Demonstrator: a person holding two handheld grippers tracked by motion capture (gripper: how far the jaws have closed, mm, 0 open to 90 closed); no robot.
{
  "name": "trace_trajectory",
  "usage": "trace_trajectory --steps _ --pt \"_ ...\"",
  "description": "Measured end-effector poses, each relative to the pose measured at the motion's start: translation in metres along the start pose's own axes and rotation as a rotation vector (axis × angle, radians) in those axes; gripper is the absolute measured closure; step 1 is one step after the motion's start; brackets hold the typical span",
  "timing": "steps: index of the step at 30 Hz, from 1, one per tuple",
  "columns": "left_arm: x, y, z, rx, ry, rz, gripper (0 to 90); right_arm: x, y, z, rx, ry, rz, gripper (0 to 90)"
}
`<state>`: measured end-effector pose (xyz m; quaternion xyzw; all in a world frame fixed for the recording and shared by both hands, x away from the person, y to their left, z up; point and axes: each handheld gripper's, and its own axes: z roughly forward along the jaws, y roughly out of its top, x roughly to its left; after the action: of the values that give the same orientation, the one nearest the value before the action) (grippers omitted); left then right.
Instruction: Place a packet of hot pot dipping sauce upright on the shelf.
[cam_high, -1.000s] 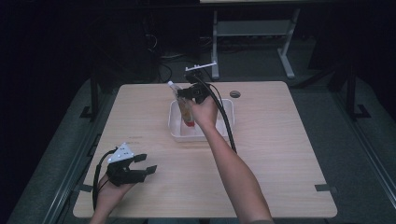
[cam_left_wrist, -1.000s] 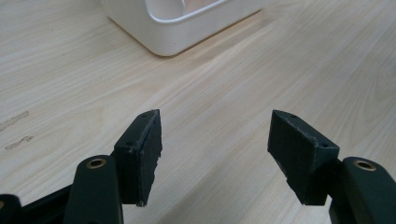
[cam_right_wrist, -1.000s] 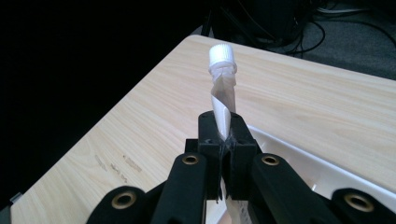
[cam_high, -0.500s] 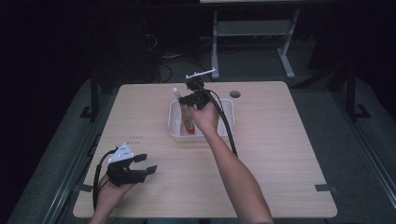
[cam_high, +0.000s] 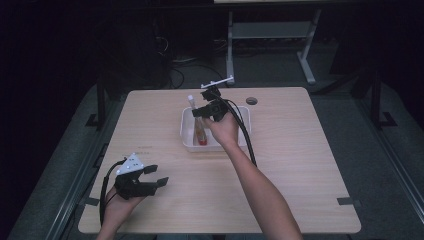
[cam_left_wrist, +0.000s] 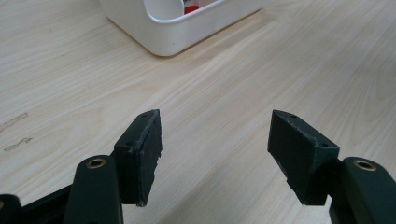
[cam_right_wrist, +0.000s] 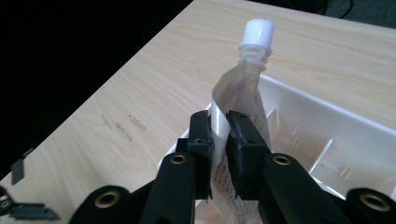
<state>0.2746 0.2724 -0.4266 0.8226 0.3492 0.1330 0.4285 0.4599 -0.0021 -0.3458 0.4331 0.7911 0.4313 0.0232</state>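
The right gripper (cam_high: 198, 113) hangs over the white tray (cam_high: 187, 141) at the middle of the table (cam_high: 310, 165), toward twelve o'clock from the table's centre, held in the person's right hand (cam_high: 223, 129). Its jaws have just been opening a little, and the pouch (cam_right_wrist: 243, 100) stands between them: in the right gripper view the two black pads sit on either side of the pouch's thin upper body, the one at three o'clock touching it and the one at nine o'clock right against its edge, with at most a sliver of gap, so I read it as a light grip. The pouch is upright, its white cap (cam_right_wrist: 256, 31) at twelve o'clock above the pads, its lower part with red print down inside the tray. In the high view the pouch (cam_high: 199, 131) rises out of the tray's nine o'clock half, the cap just past the far rim.

The left gripper (cam_high: 157, 175) rests near the table's seven o'clock corner in the left hand (cam_high: 120, 207), well apart from the tray. Its jaws stand wide apart with nothing between them; in the left gripper view bare wood shows between the pads, and a corner of the tray (cam_left_wrist: 173, 32) lies at twelve o'clock.
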Motion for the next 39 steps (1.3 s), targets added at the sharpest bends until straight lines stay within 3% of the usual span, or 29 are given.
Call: trace_trajectory --steps 5,15,39 --pt "0.000 0.000 0.001 0.006 -0.002 0.004 34.8 0.000 -0.005 -0.006 0.009 0.032 -0.018 75.7" --pt "-0.001 0.000 0.001 0.004 -0.002 0.002 34.8 0.002 -0.012 -0.011 0.047 0.028 -0.060 71.9" --pt "-0.002 0.000 0.002 0.013 -0.004 0.012 34.8 -0.008 -0.027 -0.053 -0.001 0.100 -0.074 60.6"
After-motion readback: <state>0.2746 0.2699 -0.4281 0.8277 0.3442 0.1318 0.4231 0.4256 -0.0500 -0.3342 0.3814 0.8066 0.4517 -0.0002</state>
